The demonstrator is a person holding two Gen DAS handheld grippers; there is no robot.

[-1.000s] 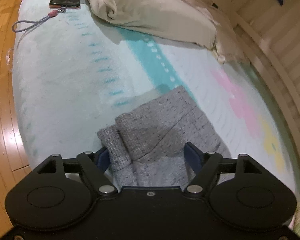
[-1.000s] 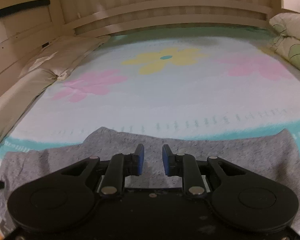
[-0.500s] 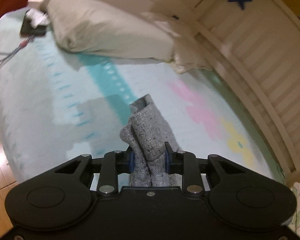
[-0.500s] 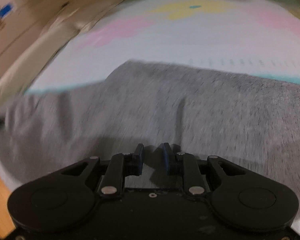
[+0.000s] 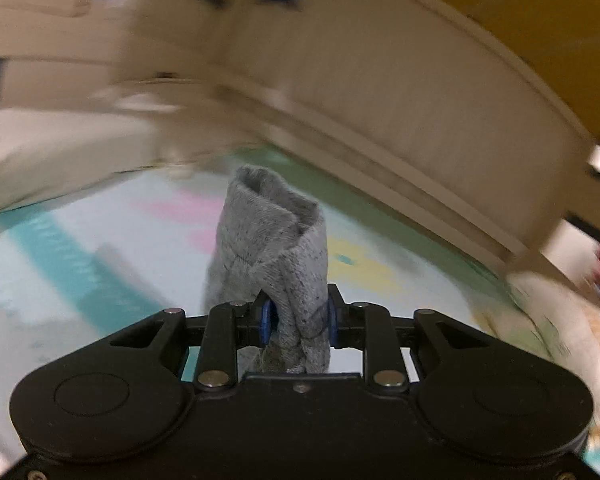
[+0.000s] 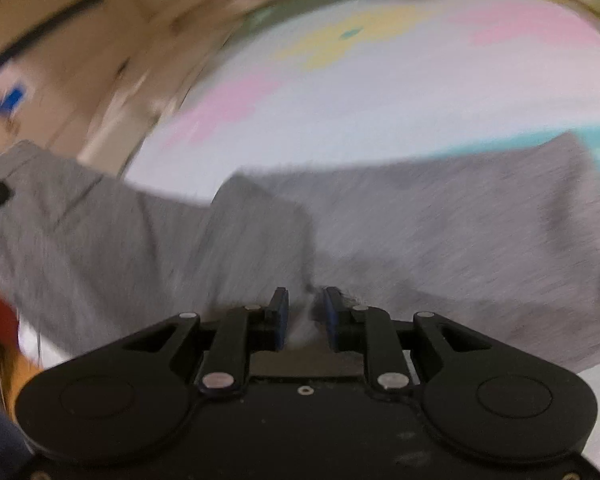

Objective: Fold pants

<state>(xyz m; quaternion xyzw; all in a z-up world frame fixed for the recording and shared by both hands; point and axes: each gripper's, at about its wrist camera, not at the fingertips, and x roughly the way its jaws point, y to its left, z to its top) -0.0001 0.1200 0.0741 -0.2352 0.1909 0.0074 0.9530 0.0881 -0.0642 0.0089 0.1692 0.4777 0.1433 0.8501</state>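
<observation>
Left gripper [image 5: 298, 320] clamped on a bunched fold of the grey pants [image 5: 268, 256], blue pads pressing the cloth from both sides. Fold stood up past the fingertips, lifted clear of the flowered sheet [image 5: 80, 264]. Beyond the pants, toward the far side: a pale pillow [image 5: 52, 160] and the cream bed rail [image 5: 380, 92], both smeared by motion blur.

Right gripper [image 6: 306, 316] nearly closed, with a narrow gap between the pads and a pinch of grey cloth seemingly caught there; too blurred to be sure of the hold. Rest of the pants [image 6: 460, 232] spread across the sheet [image 6: 340, 92] ahead of that gripper, one part raised and draped toward the left of it.
</observation>
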